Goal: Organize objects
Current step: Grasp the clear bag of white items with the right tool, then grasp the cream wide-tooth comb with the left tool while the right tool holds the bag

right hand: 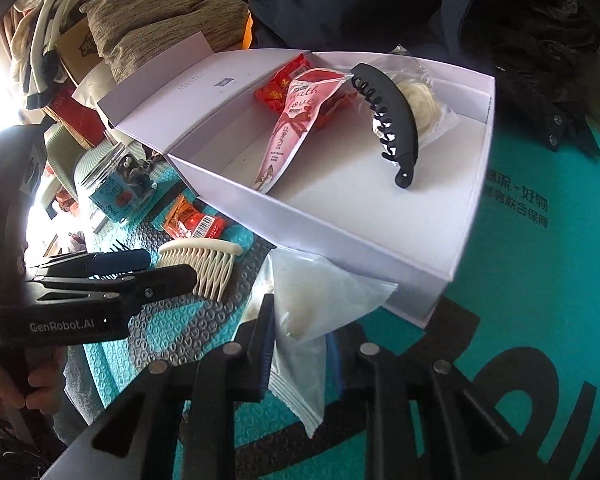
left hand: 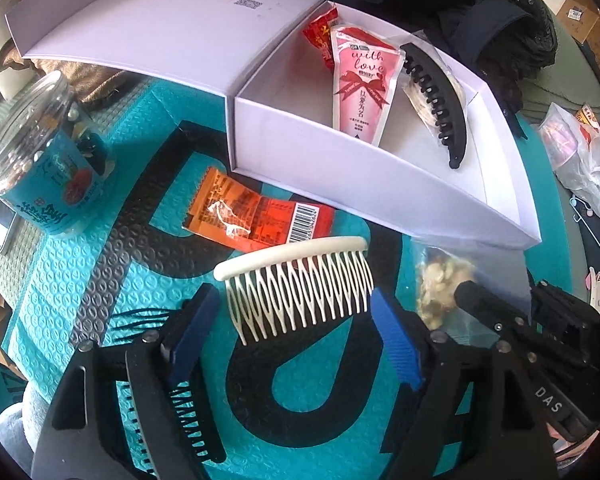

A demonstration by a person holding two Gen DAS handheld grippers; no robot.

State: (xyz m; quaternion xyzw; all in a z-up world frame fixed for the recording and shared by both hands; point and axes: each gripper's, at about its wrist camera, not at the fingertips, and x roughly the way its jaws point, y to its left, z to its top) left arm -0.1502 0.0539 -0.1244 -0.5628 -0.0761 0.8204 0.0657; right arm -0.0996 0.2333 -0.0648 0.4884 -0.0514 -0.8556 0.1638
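A white comb [left hand: 300,288] lies on the teal mat between the open fingers of my left gripper [left hand: 296,336]; it also shows in the right wrist view [right hand: 204,264]. My right gripper [right hand: 304,344] has its fingers on either side of a clear bag of pale pieces [right hand: 308,320], also visible in the left wrist view [left hand: 440,284]; whether it grips the bag is unclear. The open white box [left hand: 340,176] holds a pink packet [left hand: 362,84], a red packet [left hand: 316,34], a black hair clip [left hand: 436,100] and a bagged pale item [right hand: 420,100].
An orange snack packet [left hand: 256,216] lies on the mat [left hand: 80,264] in front of the box. A clear jar with a blue label [left hand: 44,160] stands at the left. A black comb [left hand: 188,412] lies under my left finger. Dark clothing [left hand: 480,12] is piled behind the box.
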